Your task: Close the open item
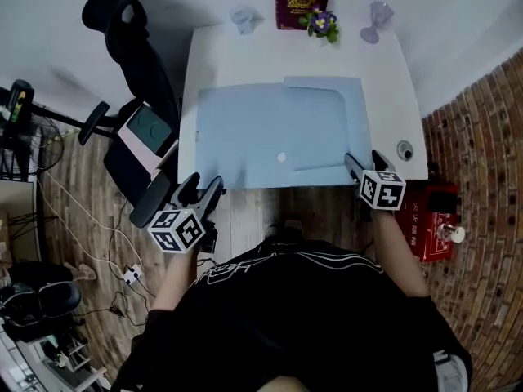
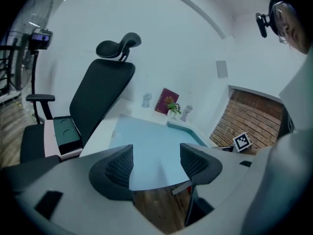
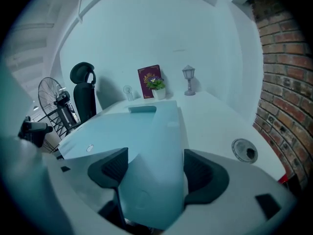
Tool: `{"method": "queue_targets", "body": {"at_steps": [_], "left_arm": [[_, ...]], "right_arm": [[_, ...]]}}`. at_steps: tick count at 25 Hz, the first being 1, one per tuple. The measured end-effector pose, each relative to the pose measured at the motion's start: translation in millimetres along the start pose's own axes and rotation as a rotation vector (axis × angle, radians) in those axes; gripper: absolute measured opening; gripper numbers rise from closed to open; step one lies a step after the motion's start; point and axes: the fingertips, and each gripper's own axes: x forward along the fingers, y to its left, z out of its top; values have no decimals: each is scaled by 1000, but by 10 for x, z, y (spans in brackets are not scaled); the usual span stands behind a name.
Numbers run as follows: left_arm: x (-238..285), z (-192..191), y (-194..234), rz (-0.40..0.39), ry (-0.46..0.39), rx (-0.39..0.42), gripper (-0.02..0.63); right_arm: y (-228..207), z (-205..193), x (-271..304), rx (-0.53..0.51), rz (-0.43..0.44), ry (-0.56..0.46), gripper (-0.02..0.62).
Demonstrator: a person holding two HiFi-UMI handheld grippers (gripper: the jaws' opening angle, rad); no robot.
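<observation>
Blue folder (image 1: 245, 133) open — flap (image 1: 323, 125) between right gripper (image 1: 362, 158) jaws.

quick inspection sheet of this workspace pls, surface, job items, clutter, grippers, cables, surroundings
surface: white table, round cable grommet near its right edge
job's things: light blue plastic folder lying flat, its flap open at the right
clutter: maroon book, small purple-flowered pot plant, clear glass and small lantern ornament along the far edge
grippers: left gripper open, empty, off the near edge; right gripper open, the folder's near right corner between its jaws, no grip seen
cables: white power strip and its cable on the floor
surroundings: black office chair, brick wall
</observation>
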Motion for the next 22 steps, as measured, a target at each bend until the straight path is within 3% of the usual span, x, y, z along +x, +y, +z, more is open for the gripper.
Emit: {"method": "queue_targets", "body": {"at_steps": [11, 16, 22], "left_arm": [[-127, -573, 860, 92, 85, -66, 302], [0, -800, 961, 52, 141, -126, 302], [132, -905, 1026, 12, 150, -167, 299]], "right_arm": [[45, -99, -55, -61, -40, 8, 354], [78, -174, -108, -69, -58, 10, 354], [101, -184, -99, -81, -79, 12, 354]]}}
